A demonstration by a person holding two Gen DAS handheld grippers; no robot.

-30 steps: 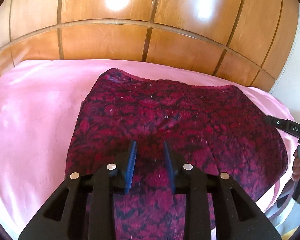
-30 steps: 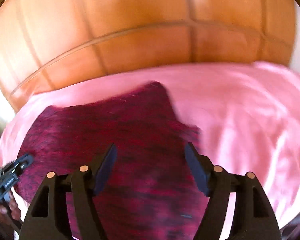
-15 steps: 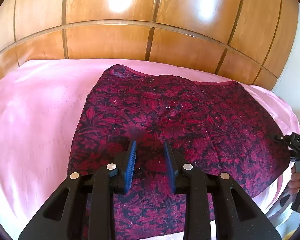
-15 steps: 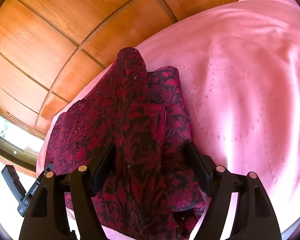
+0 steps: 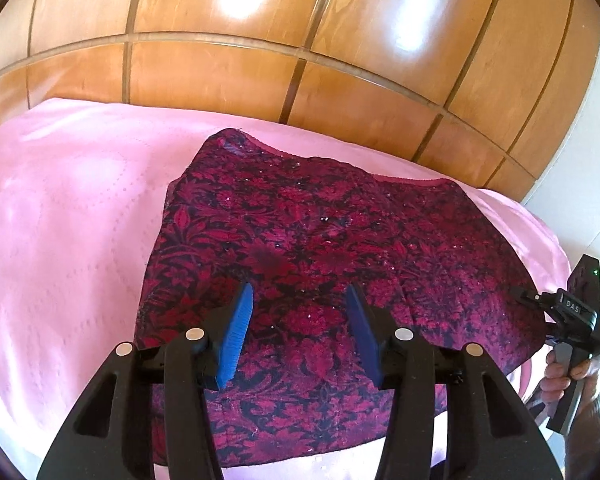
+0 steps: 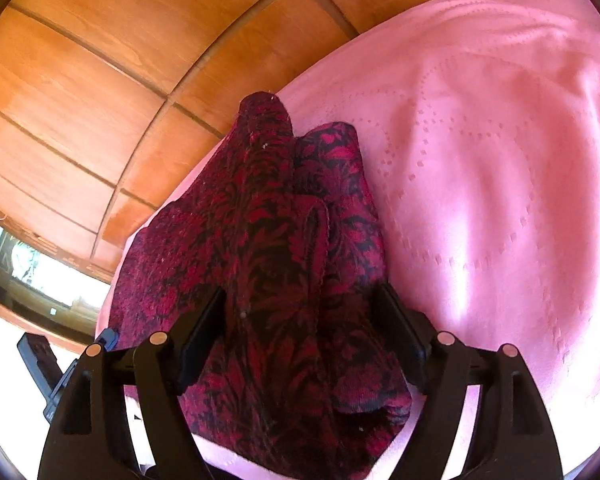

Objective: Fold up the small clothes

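Note:
A dark red and black floral garment (image 5: pixel 324 248) lies spread on the pink bedspread (image 5: pixel 60 216). My left gripper (image 5: pixel 298 320) hovers over its near part, open and empty, blue pads apart. In the right wrist view the garment (image 6: pixel 268 248) looks bunched, with a ridge of folded cloth running between the open fingers of my right gripper (image 6: pixel 300 332). The right gripper also shows in the left wrist view (image 5: pixel 540 304) at the garment's right edge, held by a hand.
A wooden panelled headboard (image 5: pixel 300 52) rises behind the bed. A white wall (image 5: pixel 588 168) stands at the right. In the right wrist view a window (image 6: pixel 40 276) shows at the far left. Bare pink bedspread (image 6: pixel 500 160) lies to the right of the garment.
My left gripper has opened wider over the garment. My right gripper swung around to the garment's right edge, then held almost still; the cloth lies between its fingers.

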